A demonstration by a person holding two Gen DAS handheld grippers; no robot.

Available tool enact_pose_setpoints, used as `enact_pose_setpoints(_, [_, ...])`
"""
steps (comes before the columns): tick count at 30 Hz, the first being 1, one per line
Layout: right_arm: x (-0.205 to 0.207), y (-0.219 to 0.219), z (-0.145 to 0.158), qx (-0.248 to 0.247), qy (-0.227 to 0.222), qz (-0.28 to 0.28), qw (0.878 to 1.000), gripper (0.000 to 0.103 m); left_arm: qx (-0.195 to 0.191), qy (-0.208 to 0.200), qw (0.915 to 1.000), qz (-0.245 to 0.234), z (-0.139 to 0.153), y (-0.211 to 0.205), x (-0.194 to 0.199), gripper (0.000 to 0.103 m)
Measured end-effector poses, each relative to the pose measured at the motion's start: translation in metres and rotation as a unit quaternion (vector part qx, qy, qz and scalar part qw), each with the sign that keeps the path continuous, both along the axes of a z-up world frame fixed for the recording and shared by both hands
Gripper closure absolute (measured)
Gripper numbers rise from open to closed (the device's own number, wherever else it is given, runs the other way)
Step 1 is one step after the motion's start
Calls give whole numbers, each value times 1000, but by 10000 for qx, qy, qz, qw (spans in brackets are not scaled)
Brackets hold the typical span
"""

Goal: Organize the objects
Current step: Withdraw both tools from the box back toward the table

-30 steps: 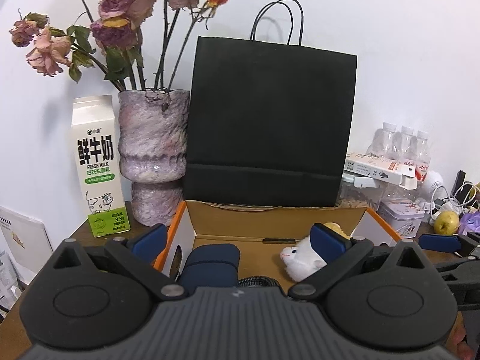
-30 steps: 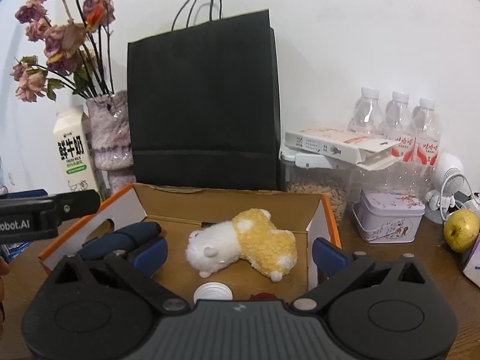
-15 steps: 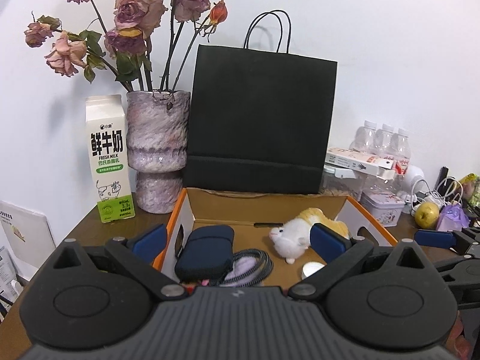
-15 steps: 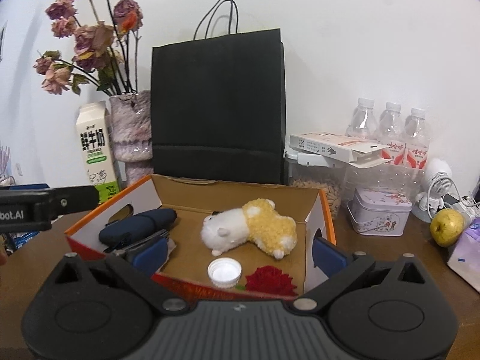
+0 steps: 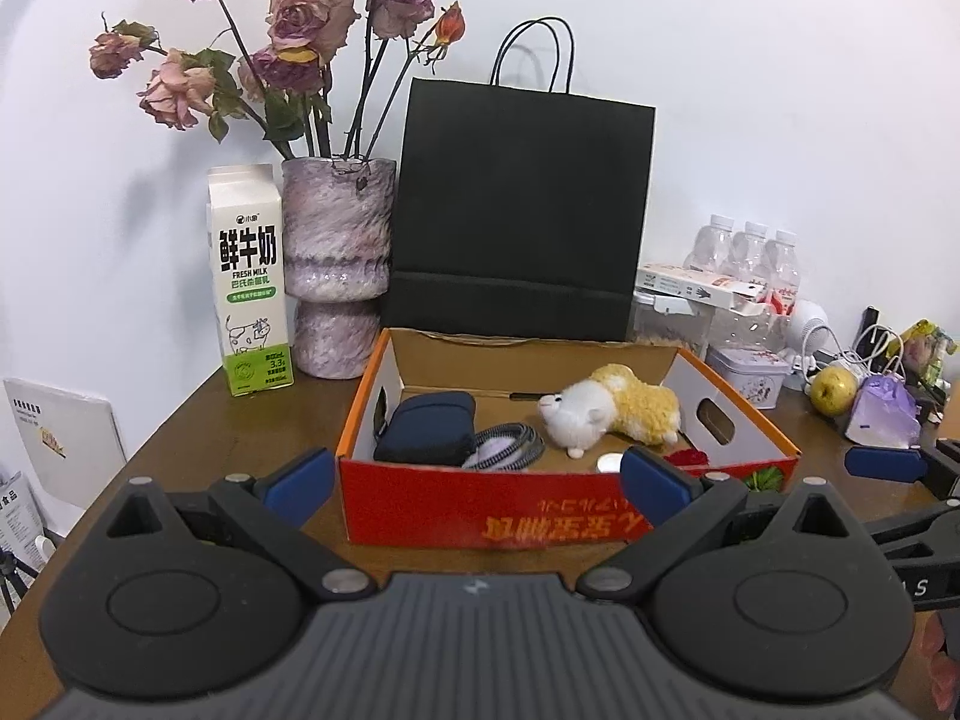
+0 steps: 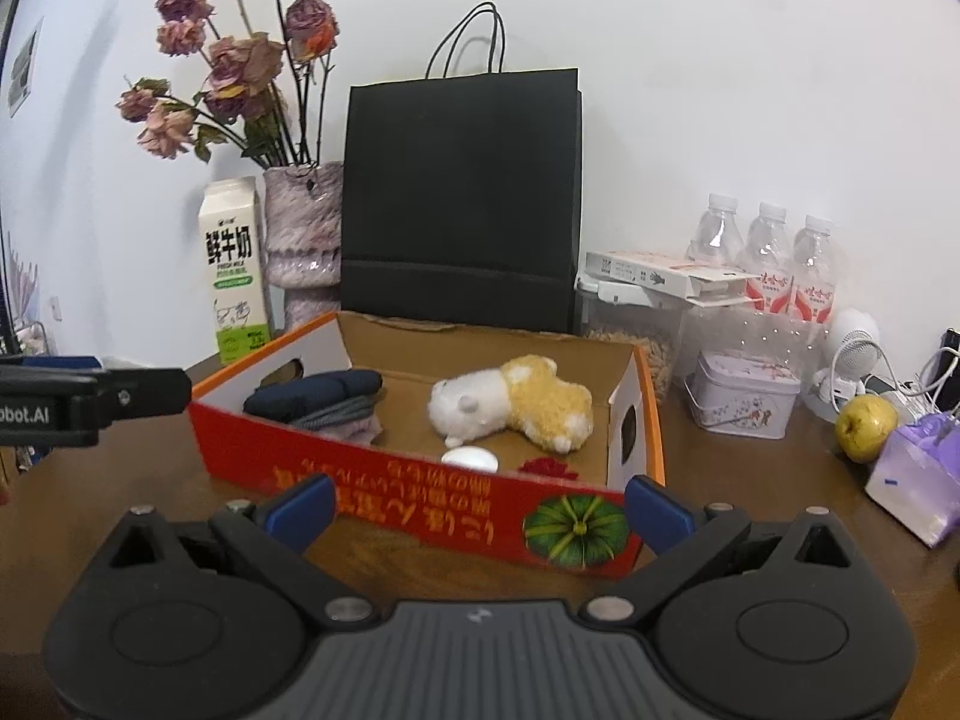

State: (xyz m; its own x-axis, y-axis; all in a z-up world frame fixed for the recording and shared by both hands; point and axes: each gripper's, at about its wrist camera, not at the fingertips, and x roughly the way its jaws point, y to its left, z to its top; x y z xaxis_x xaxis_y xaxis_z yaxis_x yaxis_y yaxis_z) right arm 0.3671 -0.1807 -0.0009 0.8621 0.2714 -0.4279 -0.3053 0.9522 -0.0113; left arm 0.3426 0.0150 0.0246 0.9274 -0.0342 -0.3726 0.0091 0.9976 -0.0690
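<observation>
Right now both grippers hang in front of a red and orange cardboard box that sits on the brown wooden table. On the left gripper the blue fingers are spread wide with nothing between them, and the right gripper is spread wide and empty too, level with the box's near wall. Inside the box, a dark blue pouch lies at the left end with a coil of grey braided cable touching its right side. A white and yellow plush toy lies on its side toward the right, and just in front of it are a small white cap and a red fabric rose (only partly visible over the near wall). Behind the box a black paper bag stands upright against the white wall. To its left a mottled purple vase holds dried roses, and a milk carton stands just beside the vase. To the right of the bag, three water bottles stand near the wall, a flat carton rests on a clear container, and a small tin sits nearer. Farther right, a yellow-green apple rests beside a purple packet.
</observation>
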Motion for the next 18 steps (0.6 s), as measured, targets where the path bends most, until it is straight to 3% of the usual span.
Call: enact_pose_setpoints(18, [-69, -21, -19, 8, 66, -126, 9999, 0, 193, 155, 9995, -192, -32, -15, -54, 0])
